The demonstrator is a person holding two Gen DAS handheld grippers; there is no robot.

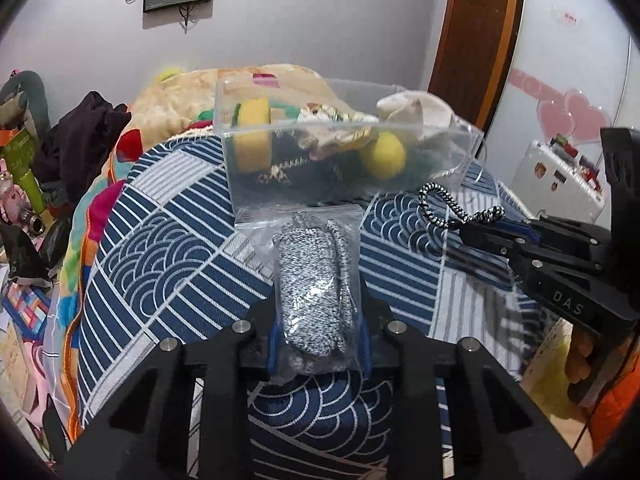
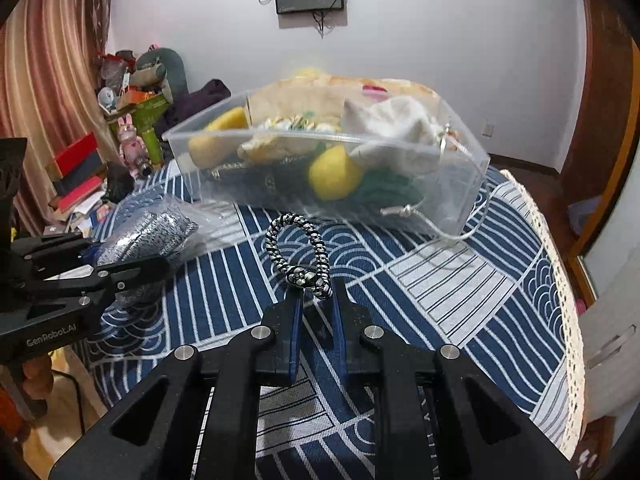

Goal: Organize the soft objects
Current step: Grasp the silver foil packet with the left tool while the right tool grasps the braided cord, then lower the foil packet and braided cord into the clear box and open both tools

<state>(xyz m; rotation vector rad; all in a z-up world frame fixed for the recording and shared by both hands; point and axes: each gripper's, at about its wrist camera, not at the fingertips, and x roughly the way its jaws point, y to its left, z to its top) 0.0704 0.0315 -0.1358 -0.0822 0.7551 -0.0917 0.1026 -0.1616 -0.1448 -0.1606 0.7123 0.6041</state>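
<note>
Left tool (image 1: 318, 332): closed on the bagged speckled textile (image 1: 314, 280), a grey-white knit item sealed in a clear zip bag. The bag is held just above the table (image 1: 168, 240), in front of the clear bin (image 1: 240, 168), and is not yet inside it.

Clear bin: stands at the far side of the table and already contains several soft items, including yellow sponges (image 1: 250, 140), a yellow ball (image 1: 384, 154), patterned cloth and a cream fabric bundle (image 1: 416, 112).

Right tool (image 2: 316, 292): closed on the end of a black-and-white braided cord loop (image 2: 298, 248), which stands raised over the table near the bin's front wall.

Status, as judged: most items appear sorted. Two remain in hand, both awaiting transfer to the bin.
</note>
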